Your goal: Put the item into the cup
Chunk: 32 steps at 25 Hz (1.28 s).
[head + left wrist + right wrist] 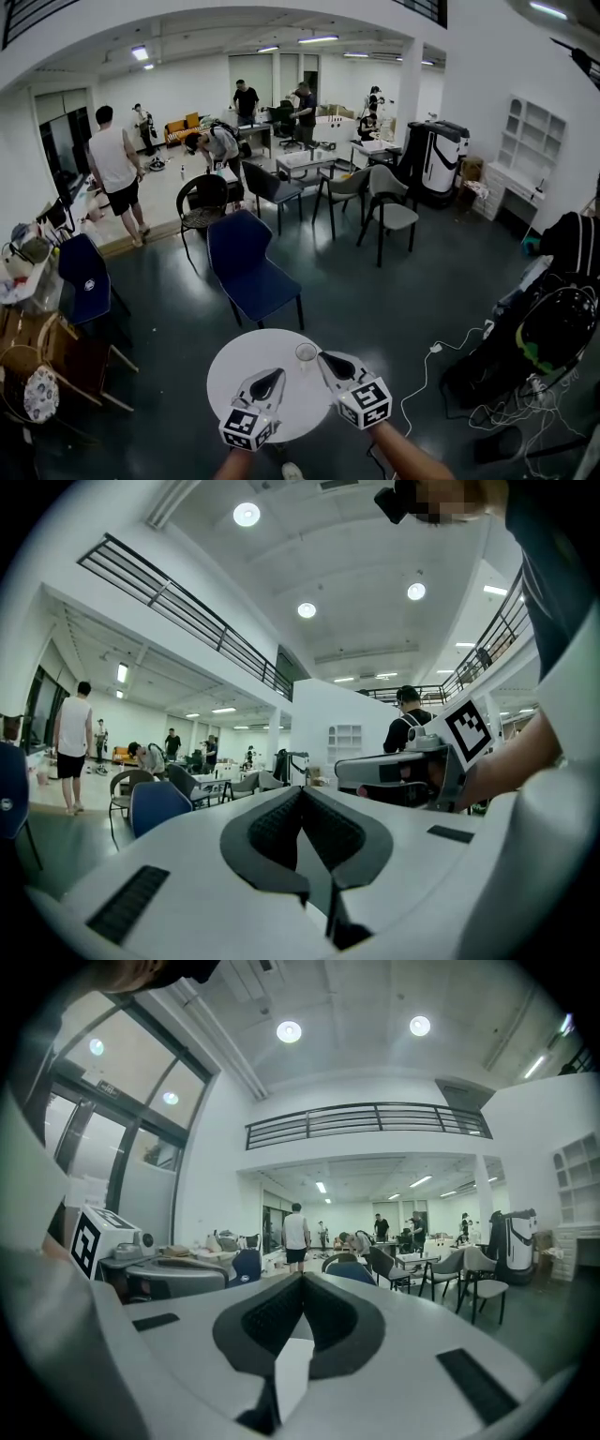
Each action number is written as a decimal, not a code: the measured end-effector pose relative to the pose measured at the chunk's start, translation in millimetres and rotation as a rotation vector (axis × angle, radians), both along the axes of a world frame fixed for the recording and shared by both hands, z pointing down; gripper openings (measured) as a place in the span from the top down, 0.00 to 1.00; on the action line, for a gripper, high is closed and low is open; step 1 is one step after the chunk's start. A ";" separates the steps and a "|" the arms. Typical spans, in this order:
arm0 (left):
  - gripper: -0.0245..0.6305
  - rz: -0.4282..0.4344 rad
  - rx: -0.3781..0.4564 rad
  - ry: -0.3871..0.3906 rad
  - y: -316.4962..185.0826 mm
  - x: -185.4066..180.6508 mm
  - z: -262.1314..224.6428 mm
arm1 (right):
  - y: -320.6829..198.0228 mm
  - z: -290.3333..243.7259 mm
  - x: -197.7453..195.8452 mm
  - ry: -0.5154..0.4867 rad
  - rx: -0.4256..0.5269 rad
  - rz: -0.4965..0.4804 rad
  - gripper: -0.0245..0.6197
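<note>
Dark grey floor spreads across a big open hall in the head view, with loose chairs, a blue upholstered chair just beyond your spot and several people far off at the back. Right below you sits a small round white table; near its far rim stands the clear glass cup, upright. The cup is too small here to see what is in it, and I cannot pick out the item in any view. Your left gripper hangs over the tabletop with its tips near the cup, on its near left side. Your right gripper has its tips just beside the cup on the right; I cannot tell whether they touch the glass.

In the left gripper view you look level across the hall. The left gripper has its dark ribbed pads pressed together at the tips, pinching nothing. The right gripper shows at the right with its black-and-white marker cube, and a person in a white sleeveless top stands far left.

In the right gripper view the right gripper also has its pads meeting at the tips with nothing held; a pale patch shows through the gap behind them. The left gripper lies at the left, and a railed upper gallery crosses the back wall.
</note>
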<state>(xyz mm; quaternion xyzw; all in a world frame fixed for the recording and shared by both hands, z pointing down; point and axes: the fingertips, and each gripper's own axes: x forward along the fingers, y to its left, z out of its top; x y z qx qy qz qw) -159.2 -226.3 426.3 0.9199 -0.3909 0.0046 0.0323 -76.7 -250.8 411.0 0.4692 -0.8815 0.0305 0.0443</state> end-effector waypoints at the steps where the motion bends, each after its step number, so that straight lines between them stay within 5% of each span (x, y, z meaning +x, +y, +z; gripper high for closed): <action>1: 0.94 -0.001 0.001 -0.002 5.9 5.8 -3.0 | 6.5 -3.2 5.9 -0.003 0.003 -0.001 0.94; 32: 0.94 -0.102 0.051 -0.047 220.2 135.4 -36.1 | 221.7 -31.4 140.7 -0.056 0.057 -0.088 0.94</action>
